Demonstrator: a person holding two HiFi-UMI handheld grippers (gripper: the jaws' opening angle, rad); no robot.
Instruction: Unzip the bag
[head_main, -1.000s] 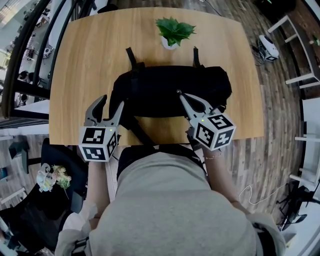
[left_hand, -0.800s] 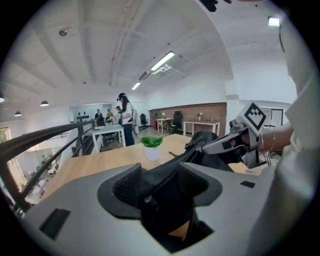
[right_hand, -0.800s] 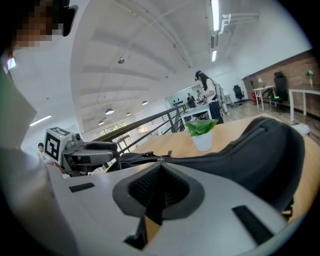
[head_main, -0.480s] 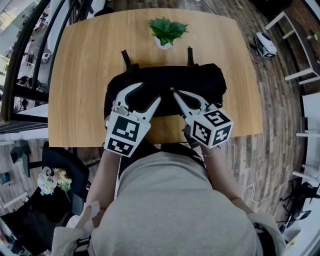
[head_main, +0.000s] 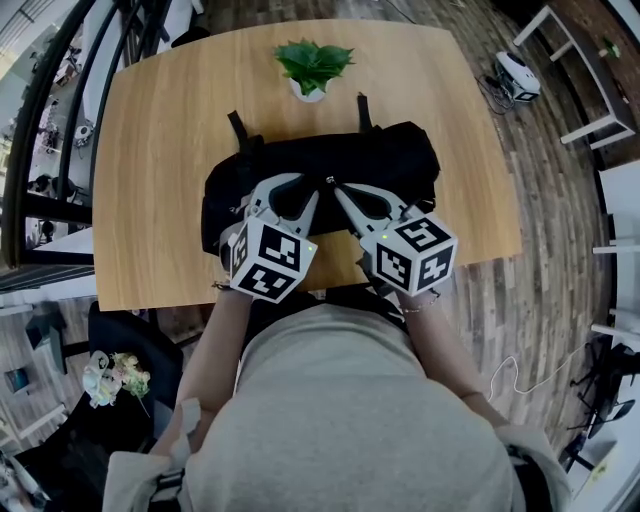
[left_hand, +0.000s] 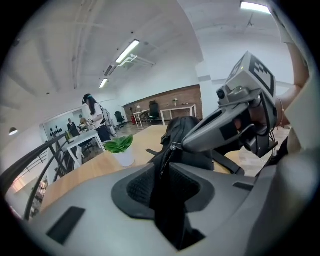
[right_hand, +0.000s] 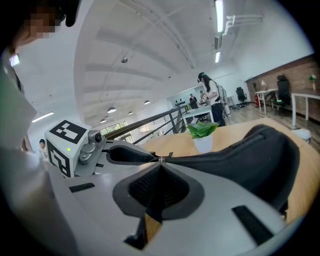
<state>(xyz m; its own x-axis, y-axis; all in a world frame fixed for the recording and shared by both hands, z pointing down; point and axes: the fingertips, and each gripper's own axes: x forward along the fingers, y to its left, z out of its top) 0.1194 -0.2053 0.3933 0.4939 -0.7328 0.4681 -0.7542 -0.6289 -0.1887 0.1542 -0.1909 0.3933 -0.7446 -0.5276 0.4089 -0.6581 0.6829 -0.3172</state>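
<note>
I am working on the black bag (head_main: 395, 165), which is lying across the middle of the wooden table (head_main: 150, 120), on my side of the potted plant (head_main: 312, 68). My left gripper (head_main: 303, 192) has just been closing its jaws and is now pinching a fold of the bag's fabric beside the zipper. My right gripper (head_main: 334, 187) is clamping its jaws together on the zipper pull (right_hand: 159, 161), just beside the left tips.

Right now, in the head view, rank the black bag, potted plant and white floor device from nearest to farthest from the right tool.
1. black bag: gripped by the right tool.
2. potted plant: far edge of the table.
3. white floor device: off the table, upper right.
</note>
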